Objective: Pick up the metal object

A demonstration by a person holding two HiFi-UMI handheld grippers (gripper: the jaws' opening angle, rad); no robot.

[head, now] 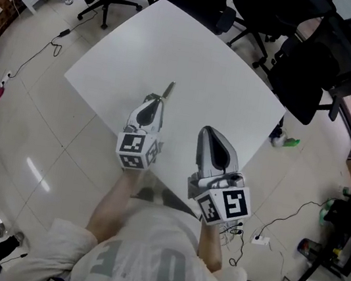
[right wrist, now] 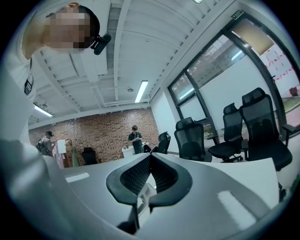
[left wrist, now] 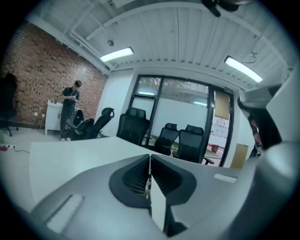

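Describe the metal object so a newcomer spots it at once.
Find the white table. Near its front edge the left gripper points across it, and the metal object is the thin pale sliver jutting past its closed jaws. The right gripper beside it has nothing sticking out.

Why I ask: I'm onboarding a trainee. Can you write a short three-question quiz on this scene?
1. True or false: the right gripper holds the metal object.
2. Choose one: the left gripper is A) wide open, B) shut on the metal object, C) out of view.
3. Fill the gap: both gripper tips are over a white ____.

Key
1. False. The right gripper is shut on nothing.
2. B. The metal object pokes out past its tip.
3. table
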